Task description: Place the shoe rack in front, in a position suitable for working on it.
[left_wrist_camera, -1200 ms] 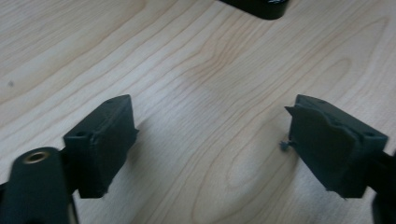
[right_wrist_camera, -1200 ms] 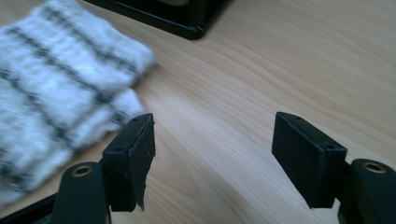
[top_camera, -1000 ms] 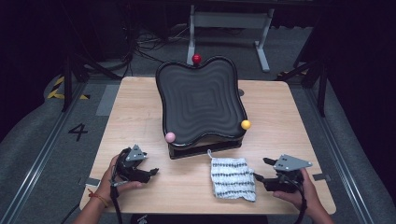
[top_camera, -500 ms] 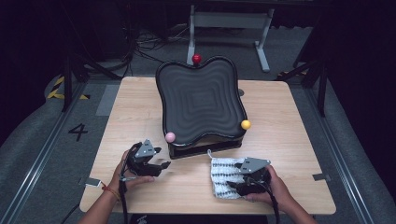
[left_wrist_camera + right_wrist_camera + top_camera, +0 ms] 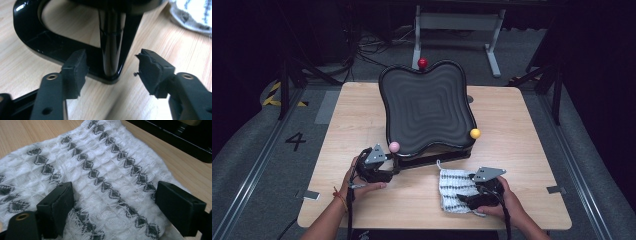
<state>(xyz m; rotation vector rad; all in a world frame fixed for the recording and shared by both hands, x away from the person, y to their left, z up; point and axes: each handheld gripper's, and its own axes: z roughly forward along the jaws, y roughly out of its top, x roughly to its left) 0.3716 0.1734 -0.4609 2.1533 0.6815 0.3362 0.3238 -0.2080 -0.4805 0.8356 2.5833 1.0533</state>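
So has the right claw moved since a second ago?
Yes: the right claw moved left from the table's right edge onto the white cloth.

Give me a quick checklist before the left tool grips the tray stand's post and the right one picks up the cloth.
1. Left tool lined up on the stand post: ok, post between the jaws.
2. Left jaws, which have just been closing, on the post: not ok, gaps on both sides.
3. Right tool over the cloth: ok.
4. Right jaws open: ok, nothing pinched.
5. Cloth free of the stand base: ok in the high view.
6. Tray steady: cannot tell.
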